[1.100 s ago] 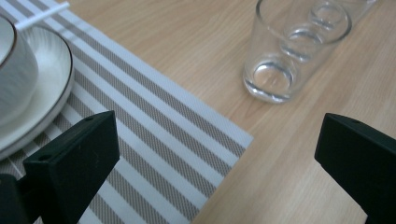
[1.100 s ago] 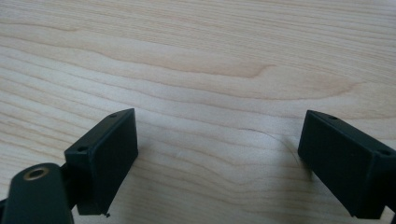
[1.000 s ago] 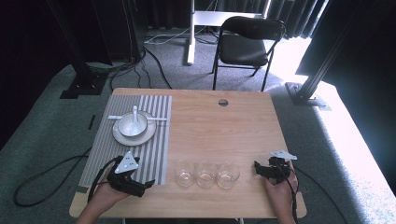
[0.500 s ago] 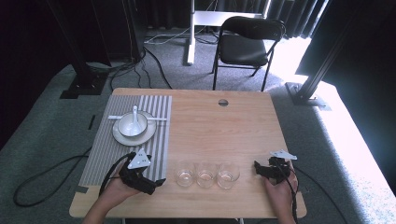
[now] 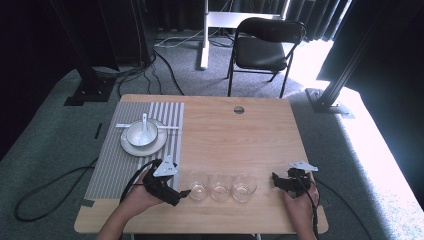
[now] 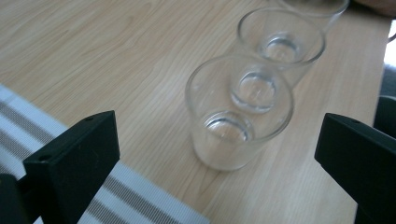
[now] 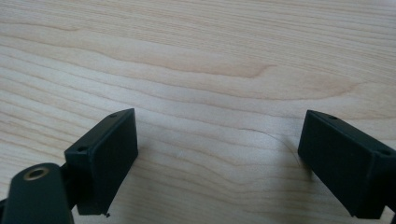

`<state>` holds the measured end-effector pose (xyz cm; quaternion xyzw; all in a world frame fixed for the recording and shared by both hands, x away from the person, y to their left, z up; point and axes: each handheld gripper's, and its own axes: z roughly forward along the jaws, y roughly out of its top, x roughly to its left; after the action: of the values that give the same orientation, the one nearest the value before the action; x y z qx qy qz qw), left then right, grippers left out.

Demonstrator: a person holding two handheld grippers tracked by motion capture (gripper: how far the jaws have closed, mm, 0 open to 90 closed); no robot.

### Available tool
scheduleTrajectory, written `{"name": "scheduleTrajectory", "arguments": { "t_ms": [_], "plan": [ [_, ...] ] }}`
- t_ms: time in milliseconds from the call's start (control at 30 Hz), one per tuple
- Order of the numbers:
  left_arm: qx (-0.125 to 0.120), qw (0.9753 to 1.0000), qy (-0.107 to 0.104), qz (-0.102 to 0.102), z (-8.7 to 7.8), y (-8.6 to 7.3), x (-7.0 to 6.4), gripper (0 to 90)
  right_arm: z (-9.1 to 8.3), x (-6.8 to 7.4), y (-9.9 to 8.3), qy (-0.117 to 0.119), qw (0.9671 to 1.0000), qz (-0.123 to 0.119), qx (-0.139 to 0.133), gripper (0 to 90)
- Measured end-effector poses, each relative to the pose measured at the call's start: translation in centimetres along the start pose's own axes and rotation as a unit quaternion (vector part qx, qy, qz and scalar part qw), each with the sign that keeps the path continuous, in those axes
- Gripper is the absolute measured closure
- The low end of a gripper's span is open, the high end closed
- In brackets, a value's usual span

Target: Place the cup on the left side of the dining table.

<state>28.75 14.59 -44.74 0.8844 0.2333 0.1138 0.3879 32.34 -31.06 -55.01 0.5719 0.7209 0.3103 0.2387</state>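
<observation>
From the high view, three clear glasses stand in a row near the table's (image 5: 240, 135) near edge, close beside one another. The left gripper (image 5: 184, 193) lies low at the left end of that row, its tip just beside the nearest glass (image 5: 199, 185). The right gripper (image 5: 276, 179) rests near the near right corner, apart from the rightmost glass (image 5: 244, 187). A striped mat (image 5: 170, 120) runs along the left edge and carries a plate (image 5: 131, 148) with a bowl (image 5: 139, 135) and a spoon (image 5: 145, 122) in it.

In the left gripper view, the jaws stand wide apart with nothing between the pads. The nearest glass (image 6: 239, 116) stands upright on bare wood ahead of them, just past the mat's edge (image 6: 140, 196), with the middle glass (image 6: 281, 41) lined up behind it. By the look of it, the grasp is not yet made: the gripper is lined up for the glass but must advance and close.

In the right gripper view, the jaws are spread wide over plain wood, holding nothing. All three glasses appear untouched, so the work seems to be at its start.
</observation>
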Motion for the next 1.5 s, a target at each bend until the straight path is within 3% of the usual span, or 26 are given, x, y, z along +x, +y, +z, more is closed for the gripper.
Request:
{"name": "scheduleTrajectory", "arguments": {
  "t_ms": [833, 1133, 1467, 1500],
  "plan": [
    [0.018, 0.9972, -0.048, 0.053, 5.0, 5.2, -2.3, 0.4, 0.0, 0.0, 0.0, 0.000, 1.0000, 0.000, 0.000, 11.4],
    [0.026, 0.9943, -0.074, 0.073, 6.8, 6.9, -3.3, 1.0, 0.0, 0.0, 0.0, 0.000, 1.0000, 0.000, 0.000, 11.4],
    [0.031, 0.9929, -0.079, 0.084, 8.6, 8.3, -4.3, 1.4, 0.0, 0.0, 0.0, 0.000, 1.0000, 0.000, -0.001, 11.4],
    [0.037, 0.9919, -0.083, 0.089, 9.0, 8.6, -4.5, 1.4, 0.0, 0.0, 0.0, 0.000, 1.0000, 0.000, -0.001, 11.4]
  ]
}}
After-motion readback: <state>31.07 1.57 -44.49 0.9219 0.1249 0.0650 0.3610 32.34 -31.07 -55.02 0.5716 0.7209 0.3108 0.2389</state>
